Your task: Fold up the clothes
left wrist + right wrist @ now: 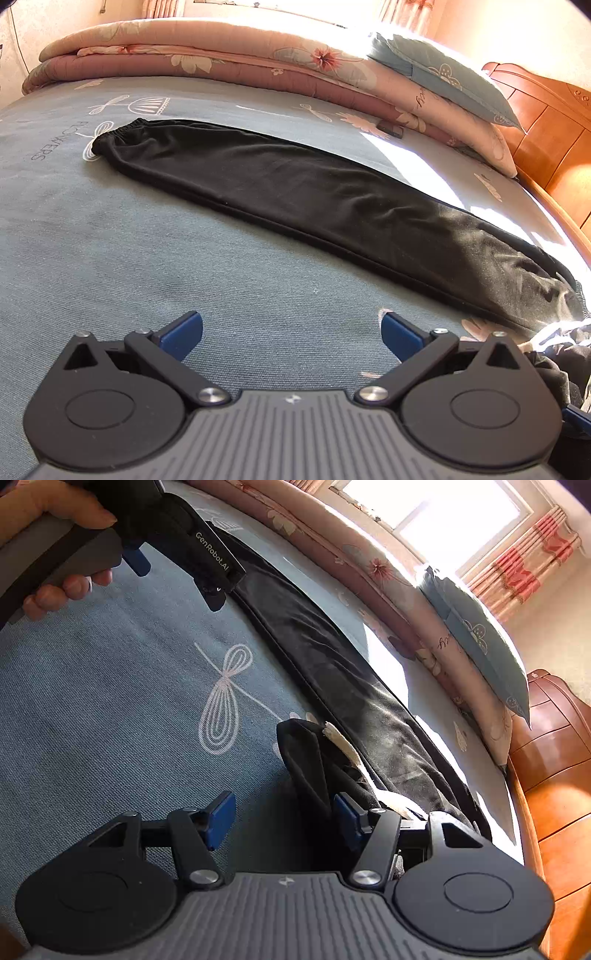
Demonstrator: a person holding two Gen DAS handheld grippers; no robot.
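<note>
The black trousers (295, 199) lie flat on the bed (110, 240), folded lengthwise into one long strip. All positions below are given relative to the trousers.

- Cuff end: the gathered elastic cuff (114, 134) rests on the grey-blue bedsheet, at the far left in the left wrist view.
- Waist end: the strip widens toward the sunlit right side of the bed, where the fabric bunches loosely (332, 760). A white drawstring (341, 742) shows at this bunched part.
- Beyond the trousers: a folded floral quilt (221, 55) runs along the far side of the bed, with a blue pillow (443, 77) on top of it. A wooden headboard (546, 136) stands past the waist end.

Left tool (291, 332): the blue pads stand wide apart and hold nothing. The tool hovers over bare sheet on the near side of the trousers, apart from the fabric. In the right wrist view, a hand (55, 546) grips its handle.

Right tool (284, 818): the pads stand apart. The right pad (347, 819) sits just beside the bunched waist fabric; contact cannot be confirmed. The left pad (221, 818) is over bare sheet.
</note>
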